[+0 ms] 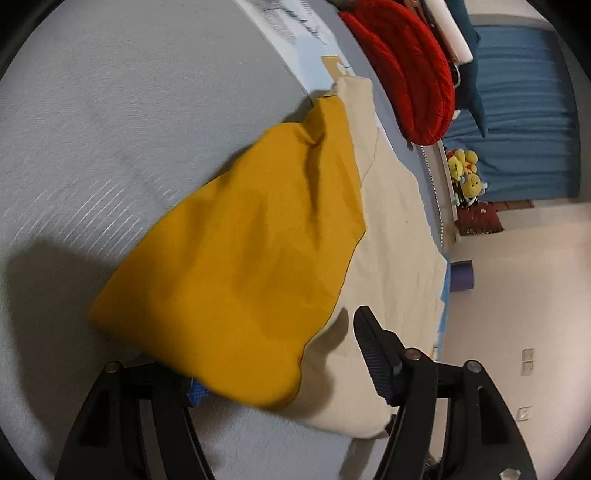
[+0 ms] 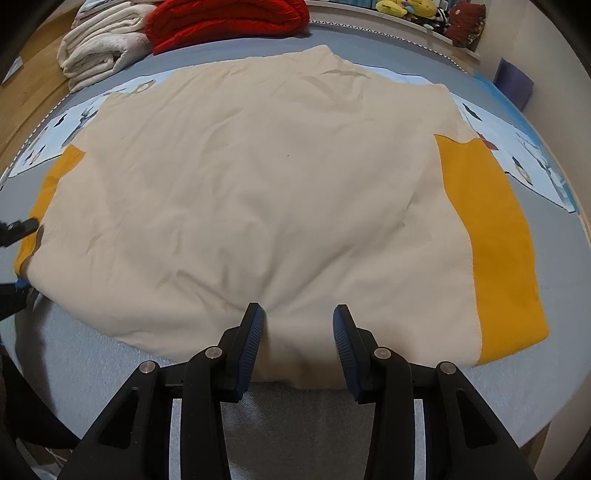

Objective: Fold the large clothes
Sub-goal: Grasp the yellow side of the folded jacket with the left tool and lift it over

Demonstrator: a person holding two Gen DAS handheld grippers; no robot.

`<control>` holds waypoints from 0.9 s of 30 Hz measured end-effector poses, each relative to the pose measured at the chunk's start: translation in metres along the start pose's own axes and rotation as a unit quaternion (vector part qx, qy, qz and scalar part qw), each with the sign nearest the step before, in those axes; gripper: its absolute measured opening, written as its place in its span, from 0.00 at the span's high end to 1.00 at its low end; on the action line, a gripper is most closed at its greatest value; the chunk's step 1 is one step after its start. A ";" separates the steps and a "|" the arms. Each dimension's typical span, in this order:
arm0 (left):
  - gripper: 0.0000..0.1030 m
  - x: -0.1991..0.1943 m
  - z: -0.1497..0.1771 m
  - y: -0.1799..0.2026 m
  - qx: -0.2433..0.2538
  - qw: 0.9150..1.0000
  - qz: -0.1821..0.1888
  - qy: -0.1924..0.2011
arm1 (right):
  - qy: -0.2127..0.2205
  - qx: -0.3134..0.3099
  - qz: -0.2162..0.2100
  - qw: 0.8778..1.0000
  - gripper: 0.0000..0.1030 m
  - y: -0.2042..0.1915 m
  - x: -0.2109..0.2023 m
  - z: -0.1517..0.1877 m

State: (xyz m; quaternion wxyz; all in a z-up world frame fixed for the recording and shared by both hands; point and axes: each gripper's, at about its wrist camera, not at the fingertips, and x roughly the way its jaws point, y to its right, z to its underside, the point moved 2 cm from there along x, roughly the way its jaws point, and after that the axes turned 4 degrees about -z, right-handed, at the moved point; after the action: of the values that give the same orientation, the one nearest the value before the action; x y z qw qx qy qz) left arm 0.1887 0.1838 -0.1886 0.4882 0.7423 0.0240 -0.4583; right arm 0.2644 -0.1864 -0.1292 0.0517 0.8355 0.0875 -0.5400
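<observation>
Left wrist view: my left claw (image 1: 280, 373) stands open. Its right finger (image 1: 373, 365) is bare above the cream cloth; the left finger is mostly hidden under the yellow sleeve (image 1: 236, 266), so I cannot tell whether it touches the fabric. The cream garment (image 1: 399, 229) lies along the grey bed (image 1: 110, 129). Only here: blue curtain (image 1: 528, 110), wall sockets (image 1: 528, 362).

Right wrist view: my right claw (image 2: 298, 332) is partly open, its pads on either side of a bunched ridge at the garment's near hem; whether they press it, I cannot tell. The whole cream body (image 2: 258, 177) shows spread flat, back up, with the other yellow sleeve (image 2: 495, 251) lying flat at right. Only here: folded white blankets (image 2: 103, 48). The left claw (image 2: 18, 254) is cut off at the frame edge. The red blanket (image 2: 229, 18) and plush toys (image 2: 406, 7) are cropped.
</observation>
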 end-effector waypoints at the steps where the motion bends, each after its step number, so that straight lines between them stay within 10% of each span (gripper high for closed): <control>1: 0.41 0.001 -0.001 0.004 0.006 1.000 -0.006 0.007 | 0.000 0.000 -0.001 1.000 0.60 0.000 0.000 0.000; 6: 0.78 0.011 -0.004 0.015 0.033 0.999 -0.029 0.023 | 0.008 -0.002 0.002 1.000 0.60 -0.002 -0.004 -0.001; 16: 0.88 -0.048 -0.015 0.062 0.131 0.986 -0.064 0.082 | 0.054 -0.012 0.002 0.998 0.60 -0.036 -0.020 -0.018; 27: 0.89 -0.141 0.005 0.092 0.307 0.927 -0.180 0.119 | -0.008 -0.099 -0.104 0.990 0.60 -0.117 -0.006 -0.007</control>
State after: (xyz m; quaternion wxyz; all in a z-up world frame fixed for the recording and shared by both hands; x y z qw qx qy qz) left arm 0.1488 0.1901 -0.0251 0.1392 0.8882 0.0739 -0.4317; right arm 0.2446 -0.0708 -0.1197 0.0781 0.8083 0.2267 -0.5378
